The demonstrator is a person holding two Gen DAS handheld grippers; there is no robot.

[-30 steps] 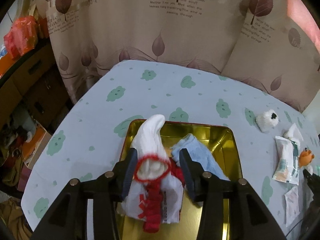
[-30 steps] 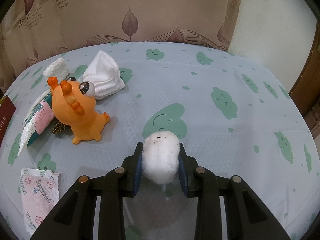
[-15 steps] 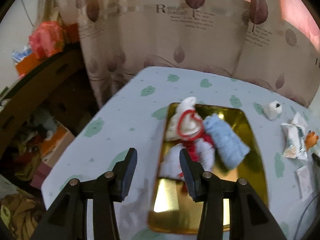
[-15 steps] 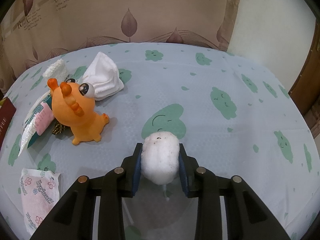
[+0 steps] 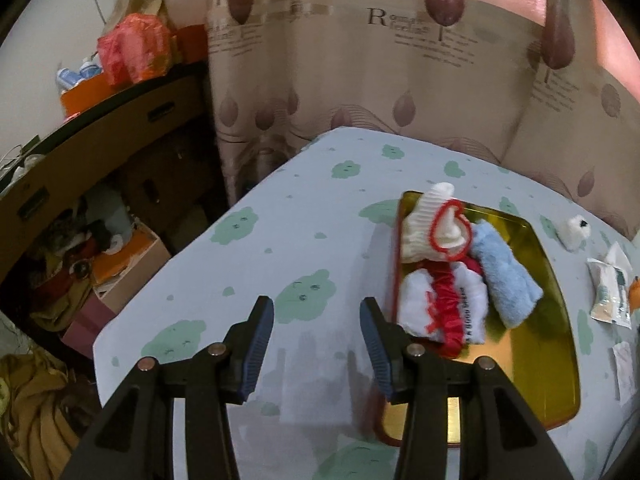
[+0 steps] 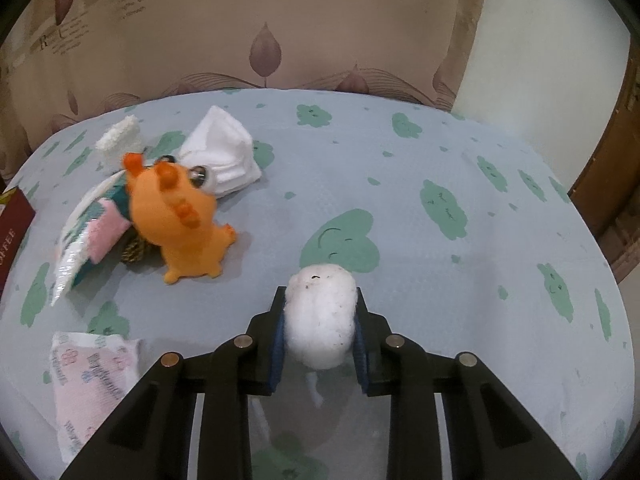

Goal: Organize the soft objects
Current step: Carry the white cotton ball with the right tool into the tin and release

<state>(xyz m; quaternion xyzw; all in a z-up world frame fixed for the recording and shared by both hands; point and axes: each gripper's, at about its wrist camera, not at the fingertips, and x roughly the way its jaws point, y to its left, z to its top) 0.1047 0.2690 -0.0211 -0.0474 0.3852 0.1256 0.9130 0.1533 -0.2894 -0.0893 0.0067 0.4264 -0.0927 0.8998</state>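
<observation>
My left gripper (image 5: 316, 308) hangs open and empty over bare tablecloth, just left of a gold tray (image 5: 560, 360). In the tray lie a white sock with a red cuff (image 5: 436, 228), a white and red cloth (image 5: 440, 308) and a light blue cloth (image 5: 504, 280). My right gripper (image 6: 320, 304) is closing on a white fluffy ball (image 6: 320, 320), which bulges between the pads just above the table. An orange plush toy (image 6: 180, 216), a folded white cloth (image 6: 224, 152) and a small white fuzzy piece (image 6: 118, 136) lie to its left.
A white plush with a black spot (image 5: 574, 232) sits right of the tray. Tissue packets (image 6: 92, 368) (image 6: 88, 236) lie near the orange toy, and a dark red box (image 6: 14, 224) stands at the left edge. Curtains hang behind the table; boxes and clutter (image 5: 100, 260) stand beyond its left edge.
My left gripper let go of the white and red socks, left them in the tray and drew back to the left. The right pads squeezed the ball slightly. The orange toy turned and looks blurred.
</observation>
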